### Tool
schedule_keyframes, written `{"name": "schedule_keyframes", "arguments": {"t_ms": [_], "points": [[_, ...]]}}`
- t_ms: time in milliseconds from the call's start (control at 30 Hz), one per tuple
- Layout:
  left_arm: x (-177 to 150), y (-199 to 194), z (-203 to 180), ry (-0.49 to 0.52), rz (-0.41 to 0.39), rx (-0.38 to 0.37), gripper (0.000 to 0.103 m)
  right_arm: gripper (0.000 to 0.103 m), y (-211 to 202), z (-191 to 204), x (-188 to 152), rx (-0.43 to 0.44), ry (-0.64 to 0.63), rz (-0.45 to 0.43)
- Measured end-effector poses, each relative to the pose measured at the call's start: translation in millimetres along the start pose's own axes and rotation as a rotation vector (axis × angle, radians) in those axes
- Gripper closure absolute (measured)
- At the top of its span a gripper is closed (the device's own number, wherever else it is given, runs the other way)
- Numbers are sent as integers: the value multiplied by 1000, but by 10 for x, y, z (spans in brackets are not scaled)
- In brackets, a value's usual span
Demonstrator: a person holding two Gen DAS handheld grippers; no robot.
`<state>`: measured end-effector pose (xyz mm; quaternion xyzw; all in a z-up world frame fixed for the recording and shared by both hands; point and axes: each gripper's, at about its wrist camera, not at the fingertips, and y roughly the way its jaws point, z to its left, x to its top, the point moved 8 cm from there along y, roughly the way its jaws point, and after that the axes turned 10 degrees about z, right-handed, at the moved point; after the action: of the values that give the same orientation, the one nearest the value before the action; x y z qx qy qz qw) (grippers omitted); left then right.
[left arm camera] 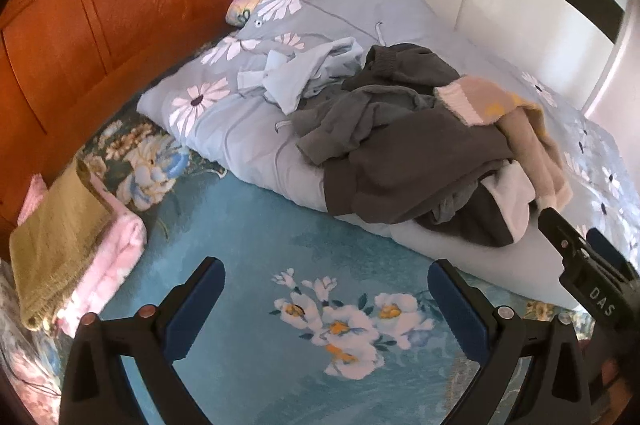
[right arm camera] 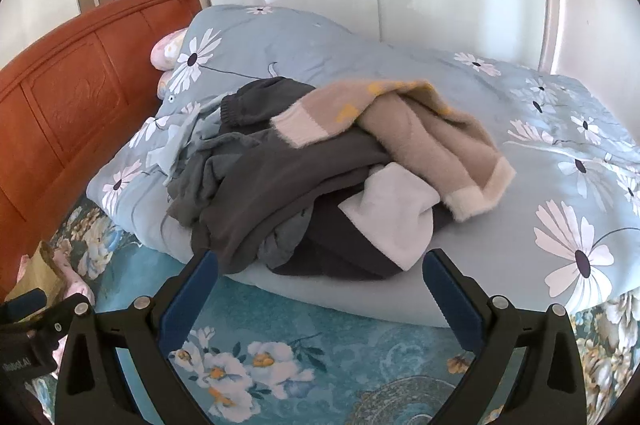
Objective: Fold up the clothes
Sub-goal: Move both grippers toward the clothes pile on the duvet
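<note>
Grey and beige knits lie heaped on the daisy quilt (right arm camera: pixel 460 97), near its front edge. My right claw (right arm camera: pixel 320 285) hangs released just before the pile (right arm camera: pixel 320 165); my left claw (left arm camera: pixel 326 299) gapes empty over the teal bedsheet (left arm camera: pixel 260 225). I judge the beige sweater (right arm camera: pixel 420 129) comes first, since it sits on top: pinch its pale hem, lift clear, then spread it on the flat sheet. Folded towels (left arm camera: pixel 68 237) crowd the left by the headboard (left arm camera: pixel 100 5); the middle is open.
</note>
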<state>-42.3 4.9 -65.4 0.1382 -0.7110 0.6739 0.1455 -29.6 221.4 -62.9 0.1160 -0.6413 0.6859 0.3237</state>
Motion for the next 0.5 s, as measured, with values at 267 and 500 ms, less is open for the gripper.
{"name": "schedule_keyframes", "arguments": {"t_ms": [267,500], "points": [[65,-194,-38,28,-163,51,0,1,-43,11,-47,-18,-34,-8],[44,-242,-43,3,-184,1,0,1,-79,46,-31,-34,-41,8]]}}
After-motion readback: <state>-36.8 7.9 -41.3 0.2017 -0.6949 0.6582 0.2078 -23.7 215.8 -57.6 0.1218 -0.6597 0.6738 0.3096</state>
